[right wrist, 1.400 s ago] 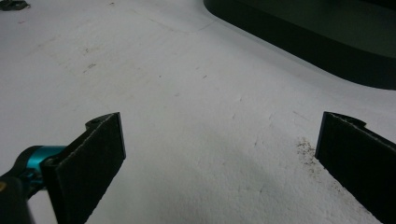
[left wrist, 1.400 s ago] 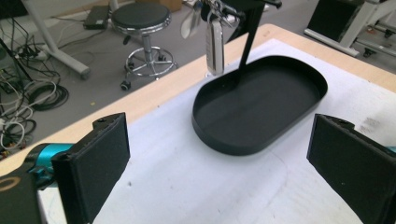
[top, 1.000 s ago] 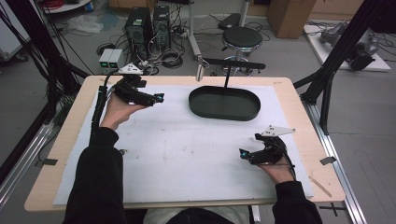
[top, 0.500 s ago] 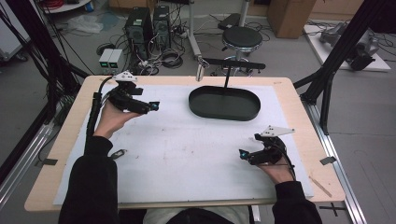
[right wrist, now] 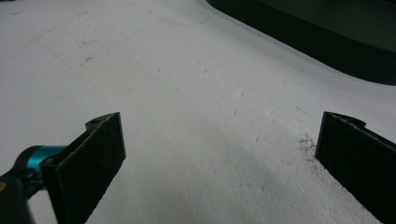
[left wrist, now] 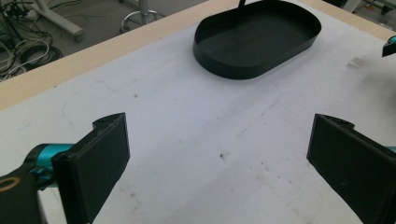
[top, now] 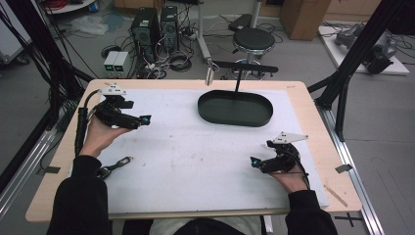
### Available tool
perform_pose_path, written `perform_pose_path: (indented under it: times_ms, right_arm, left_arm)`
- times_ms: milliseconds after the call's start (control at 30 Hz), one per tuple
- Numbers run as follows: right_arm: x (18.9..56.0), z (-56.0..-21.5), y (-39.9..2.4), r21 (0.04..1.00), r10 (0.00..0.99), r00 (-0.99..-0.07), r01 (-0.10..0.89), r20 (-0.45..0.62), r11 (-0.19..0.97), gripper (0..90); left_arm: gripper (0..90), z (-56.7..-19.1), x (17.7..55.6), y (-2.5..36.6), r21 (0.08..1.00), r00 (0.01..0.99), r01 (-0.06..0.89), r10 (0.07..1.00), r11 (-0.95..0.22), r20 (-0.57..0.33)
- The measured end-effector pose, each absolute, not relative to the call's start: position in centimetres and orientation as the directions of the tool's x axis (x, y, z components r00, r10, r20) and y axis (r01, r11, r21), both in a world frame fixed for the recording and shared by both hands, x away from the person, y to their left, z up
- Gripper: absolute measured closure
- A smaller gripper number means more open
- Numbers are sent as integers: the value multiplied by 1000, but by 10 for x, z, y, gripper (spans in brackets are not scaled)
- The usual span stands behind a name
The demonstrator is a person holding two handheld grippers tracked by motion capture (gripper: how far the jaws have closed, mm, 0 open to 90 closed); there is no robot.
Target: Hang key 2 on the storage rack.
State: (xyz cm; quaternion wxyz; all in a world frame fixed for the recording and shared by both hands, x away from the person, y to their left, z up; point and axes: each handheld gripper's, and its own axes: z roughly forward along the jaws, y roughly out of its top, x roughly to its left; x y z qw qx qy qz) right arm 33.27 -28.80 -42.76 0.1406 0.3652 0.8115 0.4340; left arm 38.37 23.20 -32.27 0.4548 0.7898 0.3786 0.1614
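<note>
Black oval tray [top: 235, 108] is sitting empty near the tabletop's far edge.
Left gripper [top: 145, 119] and right gripper [top: 254, 161] are hovering wide open, holding nothing; next is probably a reach toward the tray.

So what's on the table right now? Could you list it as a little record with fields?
surface: white sheet on a light wooden table
tray: black oval metal tray, empty, at the far side
small item: a small metal object near the left forearm, too small to identify
left gripper: jaws wide open, holding nothing
right gripper: jaws wide open, holding nothing
contact: neither gripper touches the tray
</note>
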Motion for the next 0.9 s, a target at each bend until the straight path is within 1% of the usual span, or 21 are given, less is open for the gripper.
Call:
perform_pose_path:
  times_ms: [200, 400, 667, 900]
  right_arm:
    - [332, -428, -288, 806, 713, -696, 469, 86, 361, 8]
    - [332, -428, -287, 803, 714, -695, 471, 83, 365, 8]
    - [332, -429, -286, 799, 714, -696, 471, 77, 373, 8]
    - [332, -429, -285, 795, 715, -696, 472, 71, 381, 9]
  left_arm:
    - [63, -335, 370, 252, 839, 632, 473, 767, -270, -109]
    - [63, -350, 360, 265, 810, 628, 509, 770, -293, -116]
    - [63, -368, 351, 274, 779, 616, 552, 776, -298, -139]
    - [64, -379, 346, 278, 749, 612, 576, 780, -326, -131]
